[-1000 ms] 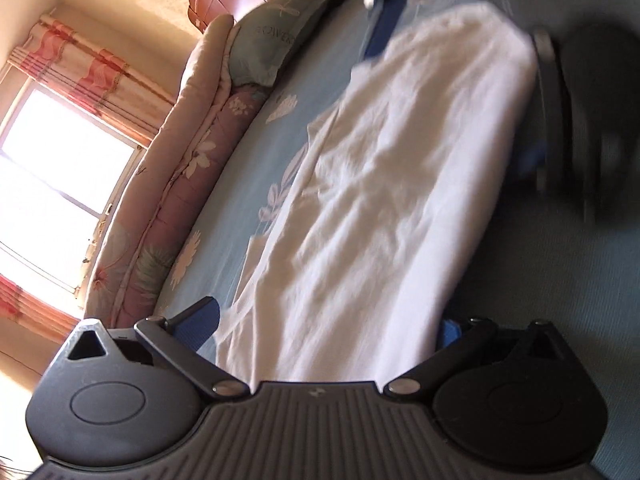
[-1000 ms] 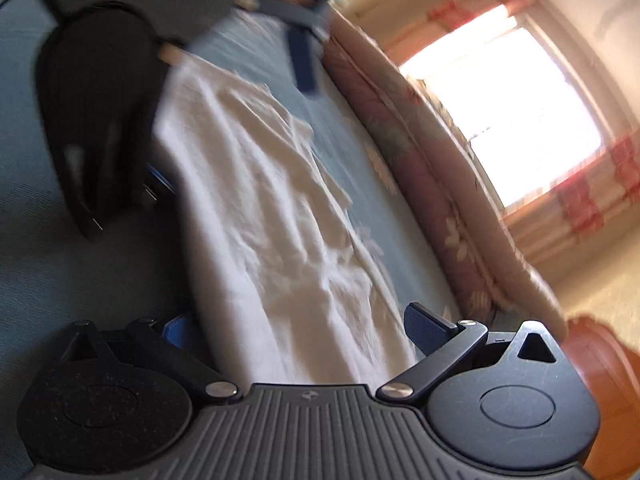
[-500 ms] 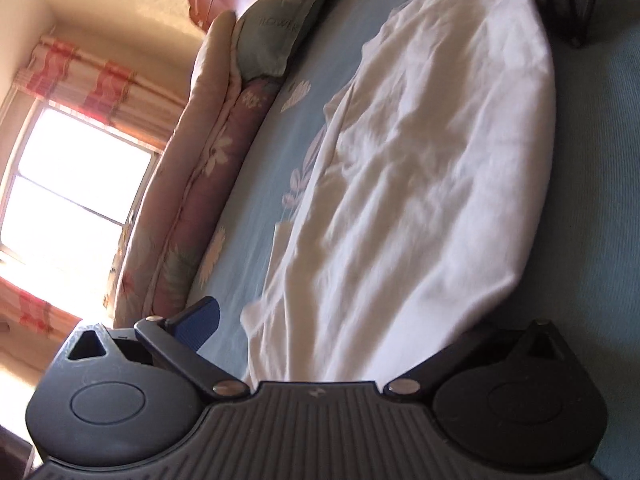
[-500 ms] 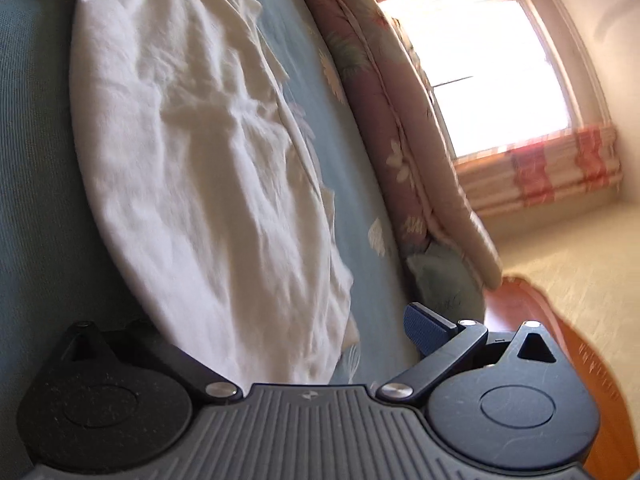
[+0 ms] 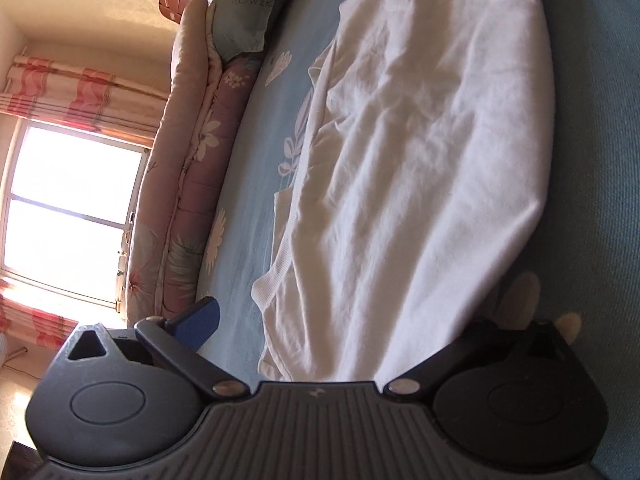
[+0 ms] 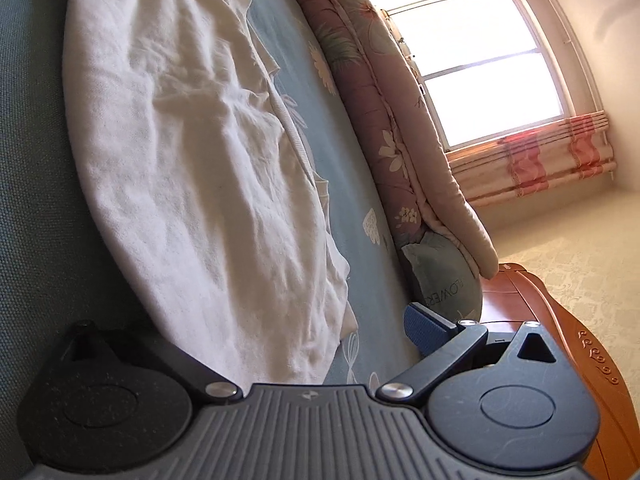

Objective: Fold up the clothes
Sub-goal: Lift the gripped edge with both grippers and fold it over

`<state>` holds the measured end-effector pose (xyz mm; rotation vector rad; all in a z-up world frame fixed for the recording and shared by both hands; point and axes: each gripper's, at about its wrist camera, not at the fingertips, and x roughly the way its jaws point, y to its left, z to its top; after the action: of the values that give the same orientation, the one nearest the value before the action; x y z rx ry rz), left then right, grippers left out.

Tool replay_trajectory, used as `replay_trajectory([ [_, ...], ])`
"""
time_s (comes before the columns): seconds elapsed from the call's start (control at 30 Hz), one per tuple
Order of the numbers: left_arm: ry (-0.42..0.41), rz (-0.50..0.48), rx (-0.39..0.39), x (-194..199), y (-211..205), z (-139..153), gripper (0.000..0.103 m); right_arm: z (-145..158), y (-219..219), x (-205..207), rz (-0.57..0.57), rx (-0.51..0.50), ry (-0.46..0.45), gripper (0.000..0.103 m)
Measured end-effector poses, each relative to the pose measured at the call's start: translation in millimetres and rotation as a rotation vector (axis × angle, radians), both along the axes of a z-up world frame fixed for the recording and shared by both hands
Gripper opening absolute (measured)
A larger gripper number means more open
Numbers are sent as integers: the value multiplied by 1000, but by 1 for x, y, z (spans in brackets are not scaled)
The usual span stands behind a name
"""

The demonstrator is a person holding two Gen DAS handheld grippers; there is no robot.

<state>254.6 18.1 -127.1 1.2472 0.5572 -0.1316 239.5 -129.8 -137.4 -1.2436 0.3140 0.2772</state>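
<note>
Nearest in the left wrist view, the left claw [image 5: 344, 320] stands wide, holding nothing; one blue finger pad [image 5: 200, 322] shows at its left, and the other finger is hidden under the cloth edge. The right claw [image 6: 280, 328] also stands wide and empty, its blue pad [image 6: 424, 328] on the right. Between each pair of fingers lies the white garment [image 5: 420, 152], spread rumpled on the blue flowered bed sheet [image 5: 256, 184], its ribbed hem [image 5: 276, 276] near the left claw. Beyond it, a rolled pink quilt [image 5: 192, 168] runs along the sheet, touching a grey-green pillow [image 5: 244, 12]. Farthest are the wooden headboard [image 6: 560, 340] and the bright window [image 6: 480, 68] with striped curtains [image 6: 552, 152].
</note>
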Motion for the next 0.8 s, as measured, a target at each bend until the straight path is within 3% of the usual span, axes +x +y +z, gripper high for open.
replay_trajectory([
  [0.1,24,-19,-12,-7,-1,-3,82,-1,0,-2,-10,6,-10,103],
  [0.17,41,-27,-19,-13,-3,-7,59,-2,0,-3,-15,7,-17,103],
  [0.2,48,-29,-23,-16,-5,-10,54,-2,0,-4,-15,6,-20,103],
  [0.27,69,-38,-23,-22,-8,-17,18,-3,0,-6,-16,2,-24,103],
  [0.3,78,-49,-7,-25,-11,-23,6,-3,0,-7,-14,1,-26,103],
  [0.33,65,-60,26,-29,-14,-30,0,-4,0,-7,-11,0,-27,103],
  [0.37,54,-66,53,-32,-17,-35,0,-4,1,-7,-8,-2,-28,102],
  [0.47,76,-37,-10,-27,-14,-28,0,-5,1,-9,16,-17,-37,100],
  [0.53,74,-39,-10,-28,-14,-29,0,-9,5,-15,57,-62,-48,97],
  [0.63,73,-35,-10,-28,-15,-29,0,-15,9,-21,108,-119,-30,80],
  [0.7,70,-33,-17,-29,-14,-29,0,-19,10,-24,131,-144,4,56],
  [0.8,67,-31,-22,-30,-13,-28,0,-23,12,-27,158,-168,53,39],
])
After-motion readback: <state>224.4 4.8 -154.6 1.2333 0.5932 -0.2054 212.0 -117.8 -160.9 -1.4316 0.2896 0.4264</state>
